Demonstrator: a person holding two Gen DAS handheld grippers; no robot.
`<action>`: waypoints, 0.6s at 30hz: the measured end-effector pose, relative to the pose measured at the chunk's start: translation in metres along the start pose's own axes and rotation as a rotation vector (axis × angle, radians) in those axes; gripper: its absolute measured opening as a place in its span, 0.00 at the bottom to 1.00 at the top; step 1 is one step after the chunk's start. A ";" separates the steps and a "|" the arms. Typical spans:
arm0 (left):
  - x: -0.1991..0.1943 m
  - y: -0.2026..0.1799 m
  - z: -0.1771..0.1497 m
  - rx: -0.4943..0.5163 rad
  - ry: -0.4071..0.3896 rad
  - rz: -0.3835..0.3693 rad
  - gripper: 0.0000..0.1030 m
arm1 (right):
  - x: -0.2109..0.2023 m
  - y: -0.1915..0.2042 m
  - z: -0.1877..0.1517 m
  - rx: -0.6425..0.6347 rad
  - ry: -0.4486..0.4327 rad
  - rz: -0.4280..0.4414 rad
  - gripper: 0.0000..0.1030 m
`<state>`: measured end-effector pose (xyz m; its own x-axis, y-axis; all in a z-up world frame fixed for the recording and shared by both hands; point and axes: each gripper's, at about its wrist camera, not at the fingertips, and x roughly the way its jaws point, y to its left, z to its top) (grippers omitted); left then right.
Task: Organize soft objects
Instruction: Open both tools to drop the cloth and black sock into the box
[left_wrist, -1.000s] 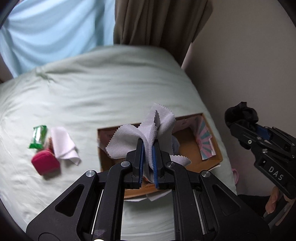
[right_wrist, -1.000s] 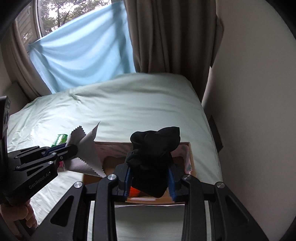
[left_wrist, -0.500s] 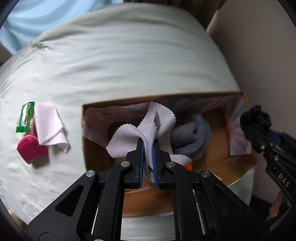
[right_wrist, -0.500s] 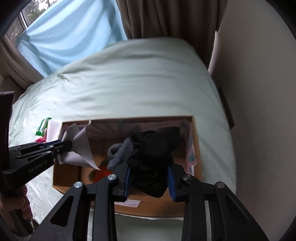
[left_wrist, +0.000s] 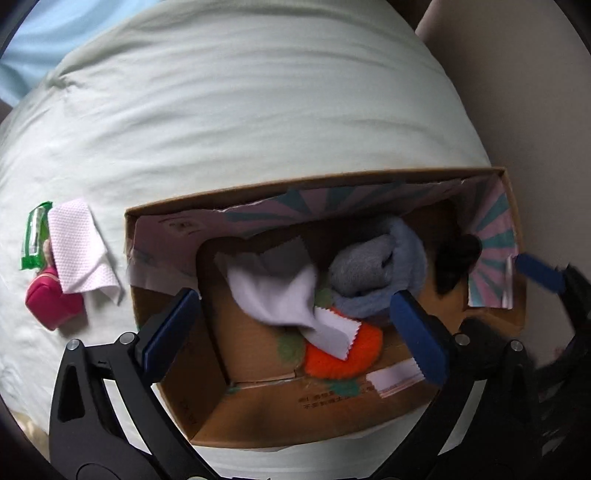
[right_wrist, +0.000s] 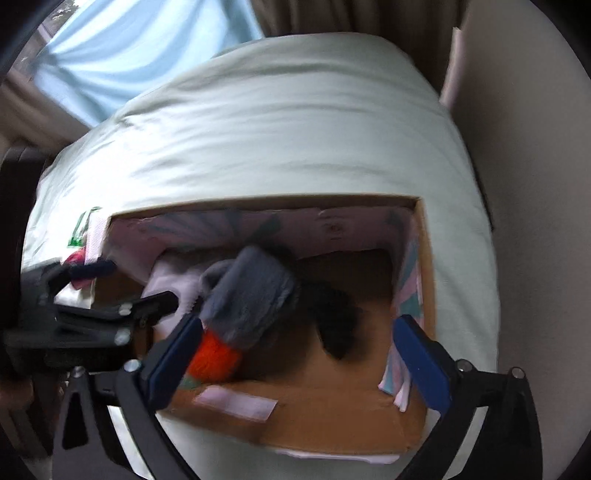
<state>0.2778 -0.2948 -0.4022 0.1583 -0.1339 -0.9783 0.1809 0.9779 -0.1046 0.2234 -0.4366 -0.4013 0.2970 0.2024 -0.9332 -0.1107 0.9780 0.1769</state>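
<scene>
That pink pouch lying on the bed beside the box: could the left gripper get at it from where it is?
Probably yes. The pink pouch lies in the open on the bed, outside the cardboard box. The left gripper, jaws opening and holding nothing, hovers over the box; only a white cloth overlaps the pouch's top.

Left tool (left_wrist: 295, 325): black angular frame, blue ridged pads, silver screws. Right tool (right_wrist: 295, 350): same build.

A bedroom at home: pale green bedding (right_wrist: 288, 122) and curtains (right_wrist: 122, 51) (blue and brown)
</scene>
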 end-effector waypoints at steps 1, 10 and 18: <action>-0.001 -0.001 0.001 0.002 -0.001 0.006 1.00 | 0.002 0.003 -0.005 -0.026 0.013 -0.014 1.00; -0.009 -0.005 0.001 0.016 0.001 0.013 1.00 | 0.005 0.012 -0.024 -0.063 0.009 -0.008 1.00; -0.035 -0.006 -0.007 0.011 -0.033 0.016 1.00 | -0.019 0.015 -0.024 -0.063 -0.028 -0.006 1.00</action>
<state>0.2648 -0.2952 -0.3687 0.1930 -0.1233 -0.9734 0.1889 0.9782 -0.0864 0.1934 -0.4274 -0.3883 0.3239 0.1982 -0.9251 -0.1679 0.9743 0.1500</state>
